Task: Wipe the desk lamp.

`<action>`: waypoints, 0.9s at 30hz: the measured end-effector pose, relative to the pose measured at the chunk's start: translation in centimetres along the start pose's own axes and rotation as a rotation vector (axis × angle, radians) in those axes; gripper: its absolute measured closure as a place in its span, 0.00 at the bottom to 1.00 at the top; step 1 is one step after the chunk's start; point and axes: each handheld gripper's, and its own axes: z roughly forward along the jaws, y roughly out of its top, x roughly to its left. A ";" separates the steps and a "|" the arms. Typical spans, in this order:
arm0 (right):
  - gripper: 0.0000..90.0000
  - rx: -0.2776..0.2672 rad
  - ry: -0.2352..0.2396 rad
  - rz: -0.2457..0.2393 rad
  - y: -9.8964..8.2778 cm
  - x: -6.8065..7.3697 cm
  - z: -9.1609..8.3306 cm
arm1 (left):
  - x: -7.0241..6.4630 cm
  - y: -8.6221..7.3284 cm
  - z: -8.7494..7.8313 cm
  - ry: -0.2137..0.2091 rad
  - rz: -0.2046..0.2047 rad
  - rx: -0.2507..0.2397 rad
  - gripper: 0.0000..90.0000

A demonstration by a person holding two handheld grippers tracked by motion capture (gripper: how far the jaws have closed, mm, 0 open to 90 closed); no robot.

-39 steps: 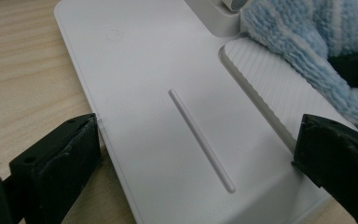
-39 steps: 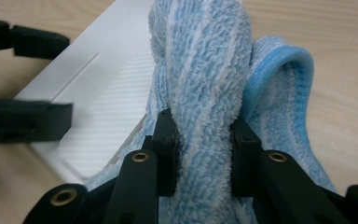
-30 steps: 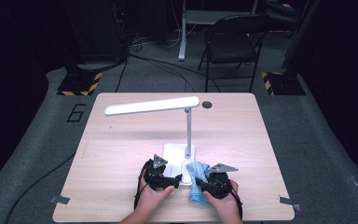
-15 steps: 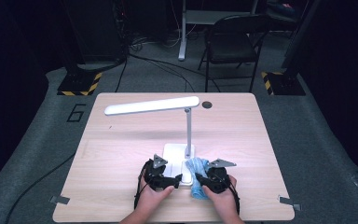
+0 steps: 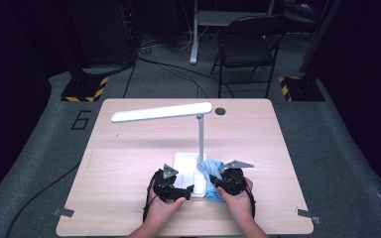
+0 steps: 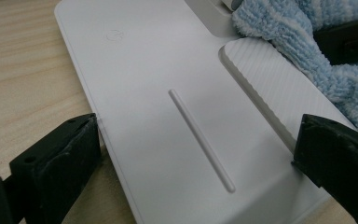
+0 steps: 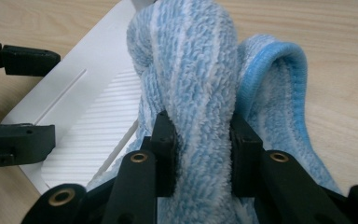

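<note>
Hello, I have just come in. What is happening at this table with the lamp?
A person is cleaning a white desk lamp with two hand-held grippers. The right gripper is shut on a bunched blue cloth, which lies over the right side of the lamp base, next to its ribbed pad. The left gripper straddles the near end of the base, one jaw at each side edge, seemingly to steady it; whether its pads press on the base is not clear. The lamp stands on a wooden table.
</note>
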 end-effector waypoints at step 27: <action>0.76 -0.115 -0.015 0.021 4.6 -1.0 -2.1 | 0.0 0.0 0.0 -0.002 -0.002 0.001 0.01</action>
